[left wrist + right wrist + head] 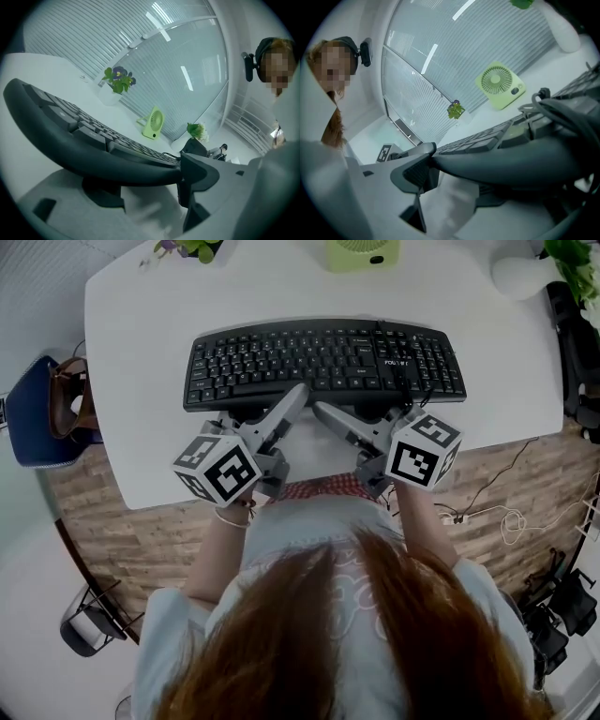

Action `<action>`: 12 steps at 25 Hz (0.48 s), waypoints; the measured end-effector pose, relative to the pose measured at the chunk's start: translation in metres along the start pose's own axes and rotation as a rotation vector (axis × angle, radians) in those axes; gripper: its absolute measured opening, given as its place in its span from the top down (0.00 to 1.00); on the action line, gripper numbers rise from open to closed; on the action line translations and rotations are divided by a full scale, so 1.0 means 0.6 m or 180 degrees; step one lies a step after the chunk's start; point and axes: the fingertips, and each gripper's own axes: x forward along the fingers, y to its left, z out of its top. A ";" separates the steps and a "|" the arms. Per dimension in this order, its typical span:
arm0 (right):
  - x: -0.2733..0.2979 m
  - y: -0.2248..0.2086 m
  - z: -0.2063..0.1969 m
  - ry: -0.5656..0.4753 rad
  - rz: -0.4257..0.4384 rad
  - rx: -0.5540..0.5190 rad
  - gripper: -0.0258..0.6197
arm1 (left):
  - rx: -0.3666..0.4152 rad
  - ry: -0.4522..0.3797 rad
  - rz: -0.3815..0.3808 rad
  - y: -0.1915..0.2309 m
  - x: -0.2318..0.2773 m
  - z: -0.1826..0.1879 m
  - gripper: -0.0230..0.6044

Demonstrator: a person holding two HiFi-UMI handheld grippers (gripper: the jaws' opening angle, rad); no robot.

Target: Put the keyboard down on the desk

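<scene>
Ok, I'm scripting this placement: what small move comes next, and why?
Probably lower the left gripper and right gripper a little until the black computer keyboard lies flat on the white desk. Each clamps its near edge with one jaw underneath, so that edge seems propped above the surface.

There is one black plastic keyboard (323,362) and one white rounded desk (141,352). Behind the keyboard stand one pale-green square fan (362,253) and, seemingly, two plants: a purple-flowered plant (187,247) and a white-potted leafy plant (521,276). At its front edge are two grey grippers, the left gripper (298,395) and the right gripper (321,411).
</scene>
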 end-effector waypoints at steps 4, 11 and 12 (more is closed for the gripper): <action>-0.004 0.001 0.000 0.0011 0.0027 -0.0032 0.48 | 0.0047 0.0034 -0.0088 -0.006 -0.003 -0.004 0.42; -0.010 0.002 -0.008 0.0094 -0.0007 -0.0069 0.48 | 0.0120 0.0195 -0.0204 -0.012 -0.007 -0.014 0.41; -0.010 0.004 -0.009 0.0111 -0.0010 -0.0085 0.48 | 0.0148 0.0225 -0.0233 -0.014 -0.009 -0.014 0.41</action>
